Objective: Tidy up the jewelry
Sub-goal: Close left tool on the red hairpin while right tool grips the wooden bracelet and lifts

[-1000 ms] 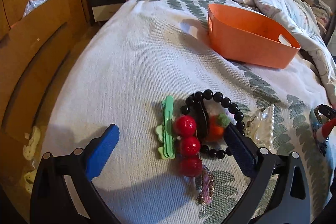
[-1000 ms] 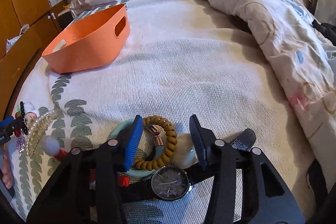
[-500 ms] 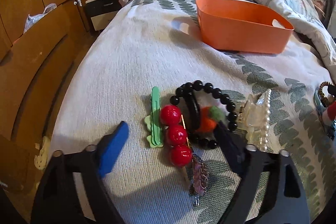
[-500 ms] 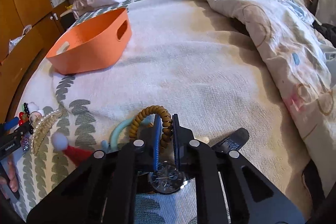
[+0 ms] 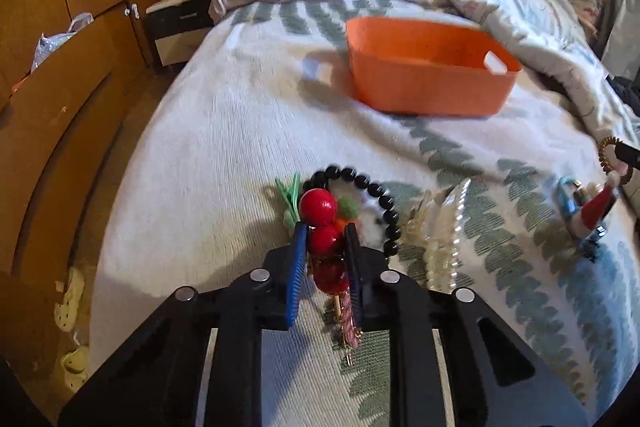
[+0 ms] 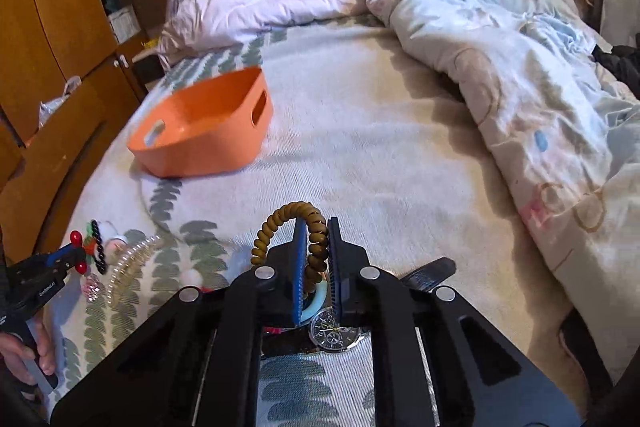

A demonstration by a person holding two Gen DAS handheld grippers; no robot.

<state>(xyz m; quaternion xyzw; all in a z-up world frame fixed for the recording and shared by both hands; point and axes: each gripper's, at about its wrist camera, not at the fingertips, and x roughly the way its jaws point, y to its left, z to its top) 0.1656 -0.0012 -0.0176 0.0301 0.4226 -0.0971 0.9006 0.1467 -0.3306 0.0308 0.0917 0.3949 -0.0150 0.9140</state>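
Left gripper [image 5: 326, 241]: its jaws have just been closing and are now pinching the middle ball of the red bead hairpin [image 5: 325, 241], the widest part and so the easiest to catch between flat fingers.
Right gripper [image 6: 317, 243]: nearly closed and clamping one side of the brown coil hair tie [image 6: 280, 227], so the rest of the loop is arching free above the fingertips.
Orange basket [image 5: 428, 83]: sitting open and apparently empty farther up the bed [image 5: 224, 147], well apart from both piles; it is probably the place where the pieces are heading.
Left pile: the black bead bracelet [image 5: 384, 203], green clip [image 5: 294, 193] and pearl claw clip [image 5: 444, 227] are lying just beside the pin on the bed.
Right pile: the wristwatch [image 6: 334, 333] and pale ring [image 6: 314, 303] are lying under the right gripper.
Risk: the pin's tassel [image 5: 348, 315] is dangling and may be snagging its neighbours.
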